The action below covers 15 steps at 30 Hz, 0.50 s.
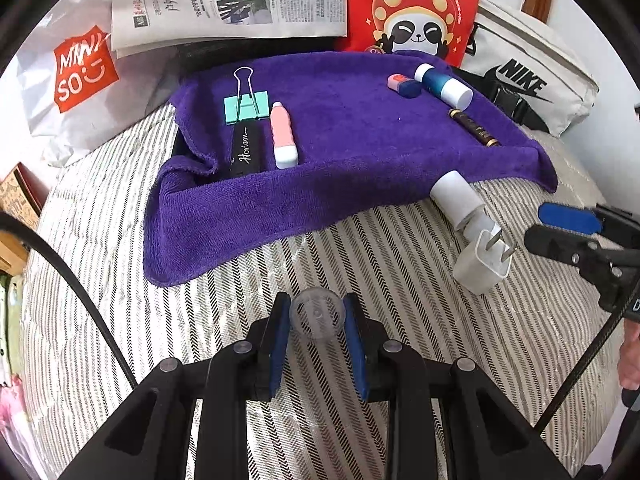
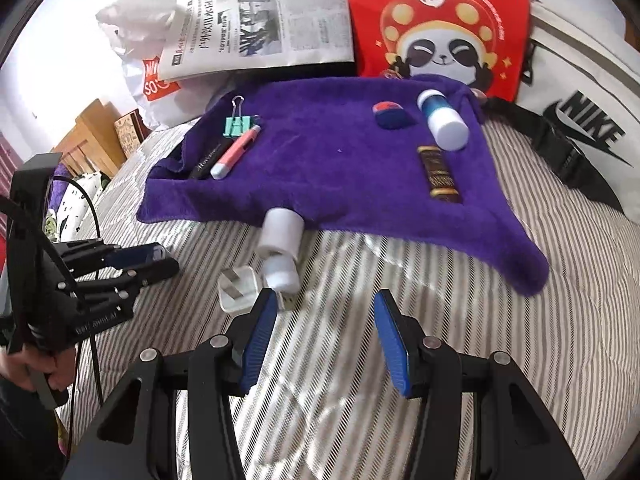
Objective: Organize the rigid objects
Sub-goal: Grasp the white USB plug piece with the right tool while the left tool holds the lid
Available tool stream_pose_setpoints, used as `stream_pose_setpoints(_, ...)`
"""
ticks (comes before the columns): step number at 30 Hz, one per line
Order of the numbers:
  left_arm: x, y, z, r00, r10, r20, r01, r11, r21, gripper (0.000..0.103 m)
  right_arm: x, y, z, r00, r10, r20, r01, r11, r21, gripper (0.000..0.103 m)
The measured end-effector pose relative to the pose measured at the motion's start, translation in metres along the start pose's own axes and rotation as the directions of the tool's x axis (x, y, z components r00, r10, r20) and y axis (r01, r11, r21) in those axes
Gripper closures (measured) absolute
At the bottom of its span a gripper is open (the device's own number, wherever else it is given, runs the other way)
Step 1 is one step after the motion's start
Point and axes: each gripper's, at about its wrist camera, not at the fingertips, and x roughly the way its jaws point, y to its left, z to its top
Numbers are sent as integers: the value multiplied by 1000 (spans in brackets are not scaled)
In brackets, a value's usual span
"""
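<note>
Two blue-padded fingers of the left gripper [image 1: 318, 316] pinch a small clear round cap [image 1: 318, 317] just above the striped bed cover [image 1: 360, 248], near the front edge of the purple towel [image 1: 340, 140]. On the towel lie a green binder clip [image 1: 245, 109], a black pen [image 1: 245, 152], a pink correction pen [image 1: 283, 136], an eraser [image 1: 404, 84], a blue-and-white tube [image 1: 442, 85] and a dark stick [image 1: 474, 127]. A white plug adapter [image 1: 482, 266] and white cylinder [image 1: 456, 196] rest on the bed cover. The right gripper [image 2: 324, 336] hovers with fingers spread, empty.
</note>
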Motion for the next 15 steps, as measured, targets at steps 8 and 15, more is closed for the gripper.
stream_pose_setpoints(8, -1, 0, -2, 1000, -1, 12, 1, 1000, -12, 77, 21, 10, 8, 1000, 2, -27, -3, 999, -35, 53)
stream_pose_setpoints(15, -2, 1, -3, 1000, -6, 18, 7, 1000, -17, 77, 31, 15, 10, 999, 3, -38, -5, 998, -60, 53)
